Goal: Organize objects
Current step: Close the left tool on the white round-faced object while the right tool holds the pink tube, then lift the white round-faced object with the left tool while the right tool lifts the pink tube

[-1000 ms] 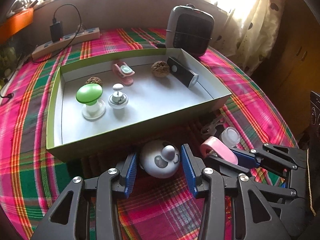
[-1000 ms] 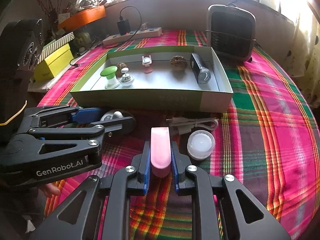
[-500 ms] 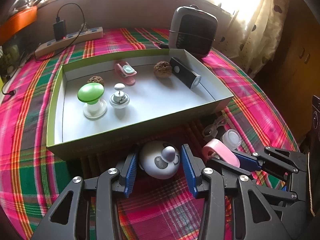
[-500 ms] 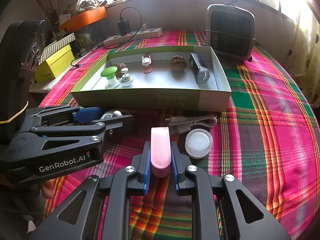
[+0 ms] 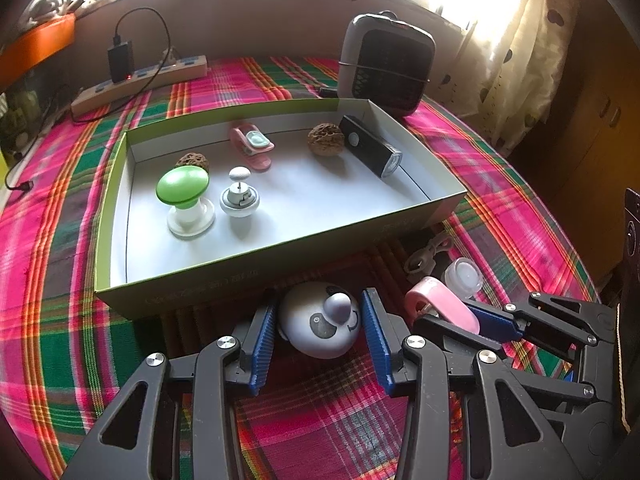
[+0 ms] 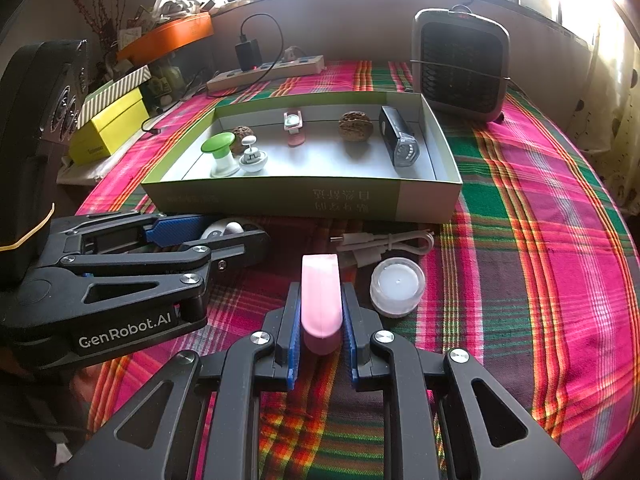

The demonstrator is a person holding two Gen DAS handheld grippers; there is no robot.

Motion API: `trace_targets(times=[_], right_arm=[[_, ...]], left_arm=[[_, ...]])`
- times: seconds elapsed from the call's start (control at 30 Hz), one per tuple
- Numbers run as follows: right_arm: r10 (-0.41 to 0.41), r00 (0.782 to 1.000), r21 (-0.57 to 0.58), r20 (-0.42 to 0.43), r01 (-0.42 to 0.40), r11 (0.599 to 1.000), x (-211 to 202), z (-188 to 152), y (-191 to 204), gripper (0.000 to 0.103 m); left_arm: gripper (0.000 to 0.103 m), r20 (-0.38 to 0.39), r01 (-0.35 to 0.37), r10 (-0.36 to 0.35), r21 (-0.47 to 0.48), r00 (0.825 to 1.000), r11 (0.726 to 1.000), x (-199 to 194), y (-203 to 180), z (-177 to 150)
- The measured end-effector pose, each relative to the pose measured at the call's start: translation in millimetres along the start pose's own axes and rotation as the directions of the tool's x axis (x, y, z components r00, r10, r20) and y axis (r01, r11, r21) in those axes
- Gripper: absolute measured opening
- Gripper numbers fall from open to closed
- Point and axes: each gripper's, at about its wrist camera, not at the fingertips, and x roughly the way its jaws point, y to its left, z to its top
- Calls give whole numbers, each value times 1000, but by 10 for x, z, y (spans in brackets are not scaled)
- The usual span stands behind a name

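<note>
A white panda-faced round toy [image 5: 320, 322] lies on the plaid cloth just in front of the green-sided box [image 5: 280, 258]. My left gripper [image 5: 320, 308] straddles it; its jaws are closing, with a thin gap still showing at each blue pad. The right gripper [image 6: 321, 296] is shut on a pink oblong clip [image 6: 320, 292], held just above the cloth beside the left gripper [image 6: 228, 232]. From the left wrist view the pink clip [image 5: 436, 304] shows at the right. Inside the box [image 6: 280, 200] are a green-capped stand [image 5: 182, 188], a small white gadget [image 5: 239, 200], a pink clip, two walnuts and a black lamp [image 5: 372, 148].
A clear round jar [image 6: 396, 286] and a coiled white cable [image 6: 384, 242] lie right of the pink clip. A grey heater [image 6: 460, 64] stands behind the box at the right, a power strip [image 6: 268, 72] behind it at the left. A yellow box [image 6: 108, 128] sits at the table's left edge.
</note>
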Motion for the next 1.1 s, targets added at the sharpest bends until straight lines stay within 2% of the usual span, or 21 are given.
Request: trace_targets(times=[1.1], right_arm=[[8, 1000, -1, 25, -8, 1000, -115, 34, -19, 19]], left_arm=[[39, 64, -40, 38, 21, 997, 999, -255, -62, -15]])
